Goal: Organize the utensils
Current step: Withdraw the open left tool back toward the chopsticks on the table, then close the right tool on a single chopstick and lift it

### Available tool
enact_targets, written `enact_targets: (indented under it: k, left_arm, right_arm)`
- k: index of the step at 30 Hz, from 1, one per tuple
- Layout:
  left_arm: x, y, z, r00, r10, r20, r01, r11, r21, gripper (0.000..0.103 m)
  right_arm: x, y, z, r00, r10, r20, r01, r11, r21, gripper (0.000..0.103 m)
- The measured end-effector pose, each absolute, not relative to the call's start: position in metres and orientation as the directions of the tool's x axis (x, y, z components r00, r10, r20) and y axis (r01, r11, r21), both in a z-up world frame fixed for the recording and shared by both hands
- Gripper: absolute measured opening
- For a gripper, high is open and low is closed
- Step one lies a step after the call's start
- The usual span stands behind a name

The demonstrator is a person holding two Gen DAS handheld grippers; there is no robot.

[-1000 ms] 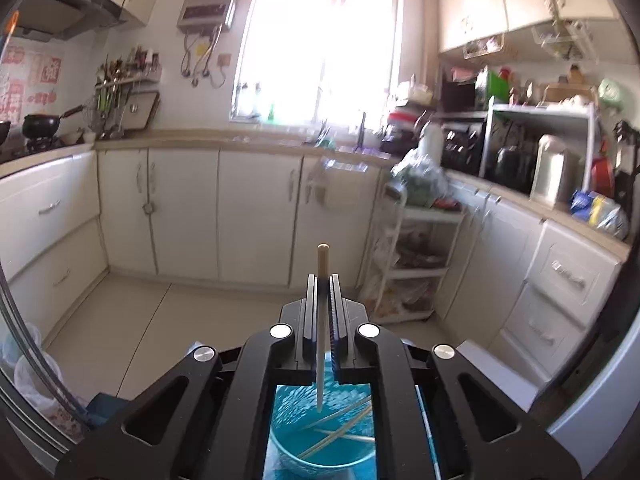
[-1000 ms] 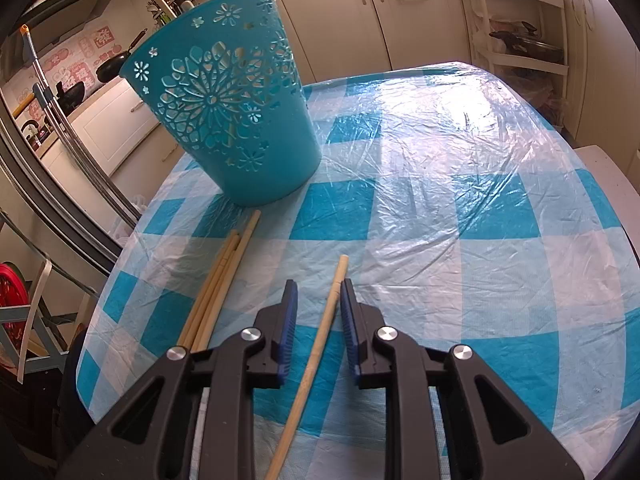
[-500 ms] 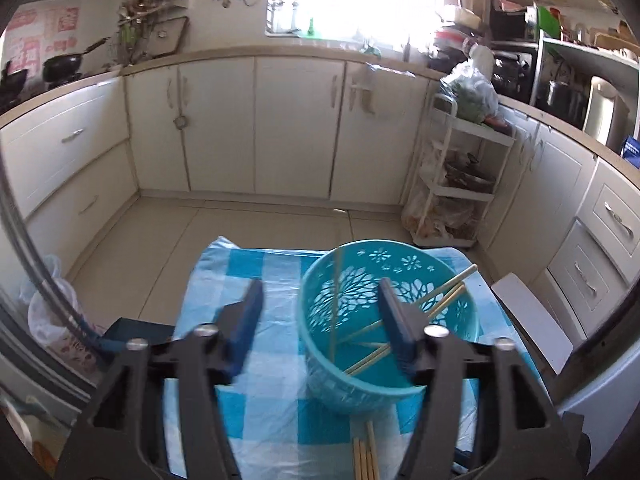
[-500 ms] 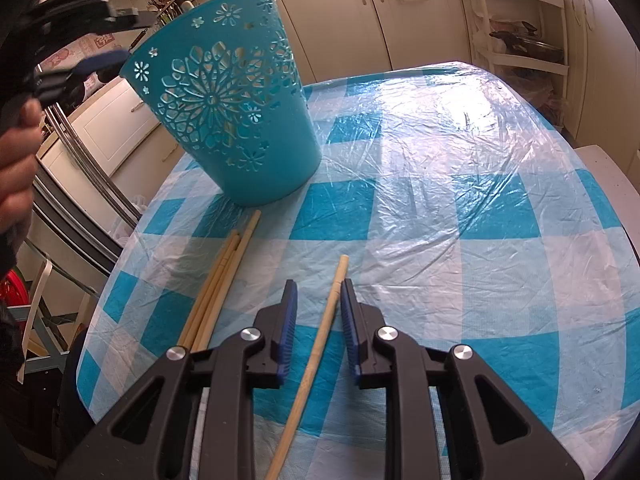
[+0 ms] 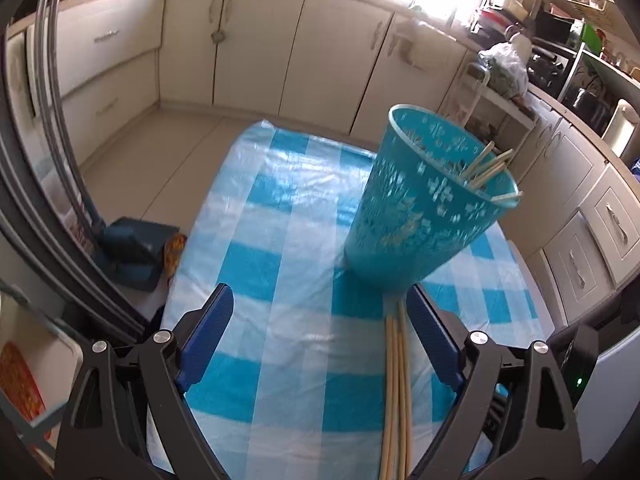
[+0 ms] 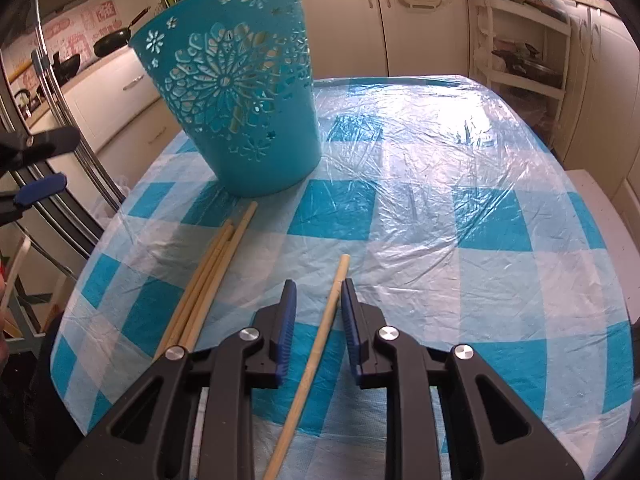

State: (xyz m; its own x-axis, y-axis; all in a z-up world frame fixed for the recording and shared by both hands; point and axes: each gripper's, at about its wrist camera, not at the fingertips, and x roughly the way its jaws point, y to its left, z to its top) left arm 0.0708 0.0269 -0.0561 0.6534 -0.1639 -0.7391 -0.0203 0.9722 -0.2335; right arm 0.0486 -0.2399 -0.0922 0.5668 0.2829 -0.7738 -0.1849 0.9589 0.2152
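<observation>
A teal cut-out basket [image 5: 424,200] stands on the blue-checked table and holds several wooden chopsticks [image 5: 486,166]. It also shows in the right wrist view [image 6: 240,96]. My left gripper [image 5: 320,316] is wide open and empty, above the table in front of the basket. A bundle of chopsticks [image 5: 396,392] lies on the cloth just inside its right finger. My right gripper [image 6: 318,296] is partly open, its jaws either side of a single chopstick [image 6: 320,336] that lies on the cloth. The bundle [image 6: 208,280] lies to its left.
The table [image 6: 460,208] has a crinkled plastic-covered cloth. Its edge drops to the floor on the left [image 5: 188,240]. White kitchen cabinets [image 5: 256,44] run behind. A shelf rack [image 6: 520,40] stands at the far right. The left gripper's fingers [image 6: 36,148] show at the right view's left edge.
My left gripper opened and let its chopstick drop into the basket, then came down towards the table in front of the basket. The right gripper has not moved.
</observation>
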Motion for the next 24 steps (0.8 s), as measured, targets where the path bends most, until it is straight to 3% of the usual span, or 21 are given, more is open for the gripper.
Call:
enact_targets:
  k: [4,7,14,18,20,24]
  left_arm:
    - [0.058,0.027,-0.066,0.630,-0.155,-0.761,-0.016,0.977,-0.212,0.086]
    - [0.053,0.031,-0.068,0.624,-0.156,-0.766,-0.020,0.976,-0.215,0.087]
    - [0.041,0.051,-0.080,0.603,-0.154,-0.783,-0.065,0.969,-0.240,0.087]
    - [0.039,0.059,-0.088,0.593,-0.148,-0.791,-0.085,0.966,-0.245,0.087]
    - [0.041,0.059,-0.092,0.587,-0.149,-0.796,-0.091,0.965,-0.247,0.087]
    - [0.043,0.054,-0.098,0.577,-0.154,-0.802,-0.085,0.966,-0.246,0.087]
  right_arm:
    - [0.048,-0.233,-0.092,0.573,0.236,-0.785,-0.185,0.970,0.156,0.023]
    - [0.048,-0.228,-0.092,0.583,0.178,-0.793,-0.167,0.981,0.098,0.014]
    - [0.046,-0.221,-0.092,0.582,0.125,-0.804,-0.165,0.986,0.034,0.010]
    - [0.048,-0.228,-0.090,0.539,0.193,-0.820,-0.201,0.975,0.097,0.011]
    - [0.049,-0.230,-0.088,0.520,0.213,-0.827,-0.209,0.971,0.119,0.017]
    - [0.051,-0.225,-0.088,0.514,0.188,-0.837,-0.211,0.973,0.089,0.018]
